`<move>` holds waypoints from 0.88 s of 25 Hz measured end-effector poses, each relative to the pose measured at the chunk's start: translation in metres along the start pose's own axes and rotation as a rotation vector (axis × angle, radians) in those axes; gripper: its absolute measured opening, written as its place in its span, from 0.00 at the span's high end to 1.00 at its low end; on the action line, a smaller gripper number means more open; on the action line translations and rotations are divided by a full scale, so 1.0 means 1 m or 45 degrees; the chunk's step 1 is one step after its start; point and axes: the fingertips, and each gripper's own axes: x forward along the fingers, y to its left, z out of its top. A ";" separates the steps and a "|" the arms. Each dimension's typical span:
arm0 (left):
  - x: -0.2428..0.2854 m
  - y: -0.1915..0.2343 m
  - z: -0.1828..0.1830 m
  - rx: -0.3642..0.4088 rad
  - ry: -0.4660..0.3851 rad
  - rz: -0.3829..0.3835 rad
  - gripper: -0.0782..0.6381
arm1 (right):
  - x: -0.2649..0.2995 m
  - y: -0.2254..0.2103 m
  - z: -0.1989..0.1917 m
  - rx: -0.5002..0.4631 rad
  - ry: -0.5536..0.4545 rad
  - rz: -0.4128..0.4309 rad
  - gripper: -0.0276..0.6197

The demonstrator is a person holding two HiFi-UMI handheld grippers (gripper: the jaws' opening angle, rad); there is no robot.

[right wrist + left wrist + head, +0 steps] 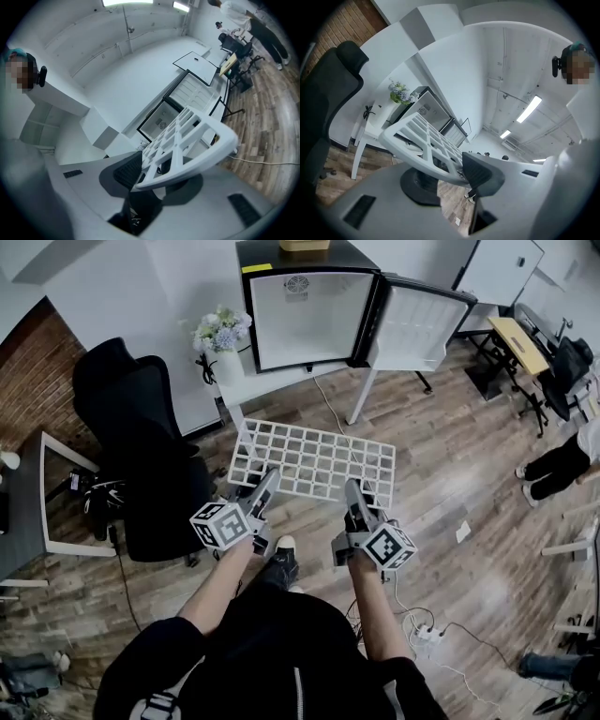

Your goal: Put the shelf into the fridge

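Wood floor (450, 456), fridge (309, 320) w/ door open; L tongs (265, 480) & R tongs (353, 491) tight on shelf (314, 460).

Right gripper (157, 176) jaws clamped on white grid shelf (197, 136) near edge; open fridge (161, 119) beyond shelf; wood floor (272, 140) at right

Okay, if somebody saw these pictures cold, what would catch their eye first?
The white grid shelf in mid-air over the wood floor stands out first, its near edge clamped by the left gripper and the right gripper. Just beyond it, the small black fridge sits on a white table, door swung open to the right.
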 end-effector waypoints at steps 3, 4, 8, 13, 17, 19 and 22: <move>0.018 0.005 0.009 0.014 0.003 -0.021 0.67 | 0.015 -0.004 0.012 -0.012 -0.031 0.004 0.76; 0.025 0.006 0.012 0.016 0.004 -0.028 0.67 | 0.021 -0.005 0.015 -0.010 -0.041 0.012 0.76; 0.039 0.010 0.021 0.020 0.000 -0.045 0.67 | 0.036 -0.009 0.022 -0.011 -0.049 0.018 0.76; 0.081 0.037 0.044 0.007 0.006 -0.050 0.67 | 0.085 -0.024 0.035 0.013 -0.054 0.021 0.76; 0.102 0.052 0.057 0.002 0.005 -0.040 0.67 | 0.114 -0.029 0.043 0.001 -0.030 0.009 0.76; 0.110 0.060 0.061 -0.002 0.002 -0.029 0.67 | 0.127 -0.030 0.048 -0.019 -0.014 0.004 0.76; 0.123 0.071 0.066 -0.007 -0.005 -0.010 0.67 | 0.147 -0.037 0.053 -0.013 -0.003 0.020 0.76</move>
